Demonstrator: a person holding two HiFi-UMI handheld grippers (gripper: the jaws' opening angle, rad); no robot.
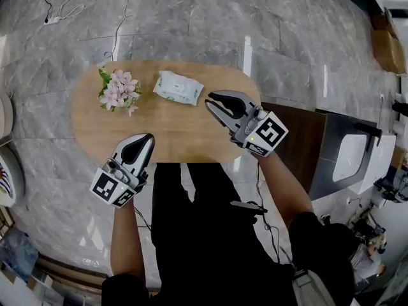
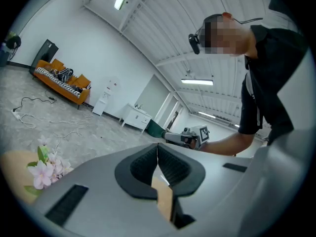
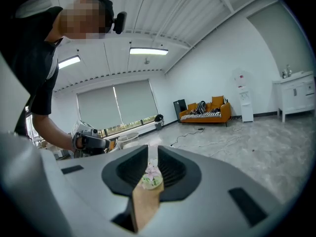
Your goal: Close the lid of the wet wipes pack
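the wet wipes pack (image 1: 178, 88) lies flat on the far half of the oval wooden table (image 1: 172, 132), just right of a small bunch of pink flowers (image 1: 118, 91), and its lid is too small to judge. the left gripper (image 1: 148, 139) hovers at the table's near edge, well apart from the pack, its jaws pressed together at the tips and holding nothing. the right gripper (image 1: 209, 101) hangs over the table near the pack's right end without touching it, its jaws a narrow slit apart and empty
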